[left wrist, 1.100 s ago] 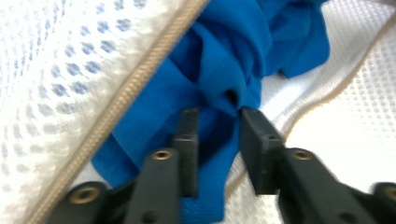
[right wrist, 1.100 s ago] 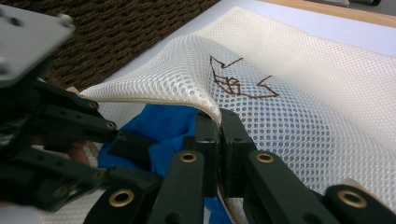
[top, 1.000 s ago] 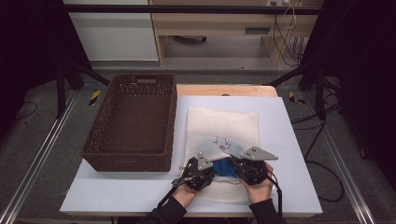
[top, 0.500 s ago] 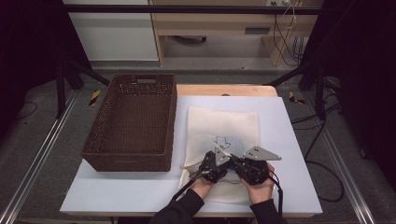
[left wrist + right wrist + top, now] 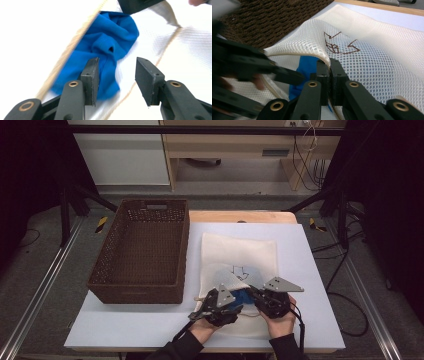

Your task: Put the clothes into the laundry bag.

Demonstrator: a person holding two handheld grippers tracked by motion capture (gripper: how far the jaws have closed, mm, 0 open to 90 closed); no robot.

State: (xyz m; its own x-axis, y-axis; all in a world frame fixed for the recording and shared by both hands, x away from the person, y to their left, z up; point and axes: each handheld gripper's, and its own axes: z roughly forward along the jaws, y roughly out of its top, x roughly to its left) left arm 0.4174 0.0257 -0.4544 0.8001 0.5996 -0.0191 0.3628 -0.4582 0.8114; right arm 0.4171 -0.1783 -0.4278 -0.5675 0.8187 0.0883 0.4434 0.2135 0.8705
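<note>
The right gripper [image 5: 329,68] pinches the mesh bag [image 5: 372,62] rim shut, lifting it. The left gripper [image 5: 116,80] gapes empty, the blue cloth [image 5: 105,52] just beyond its 2 jaws at the bag mouth — a slipping rim could drop and cover it.

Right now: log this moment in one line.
left claw: open over blue cloth | right claw: shut on mesh bag edge | basket: empty

Blue cloth [image 5: 306,65] mostly under mesh bag [image 5: 372,57]

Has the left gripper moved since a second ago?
Yes. The left gripper has shifted right, away from the basket, toward the right gripper over the mesh bag.
</note>
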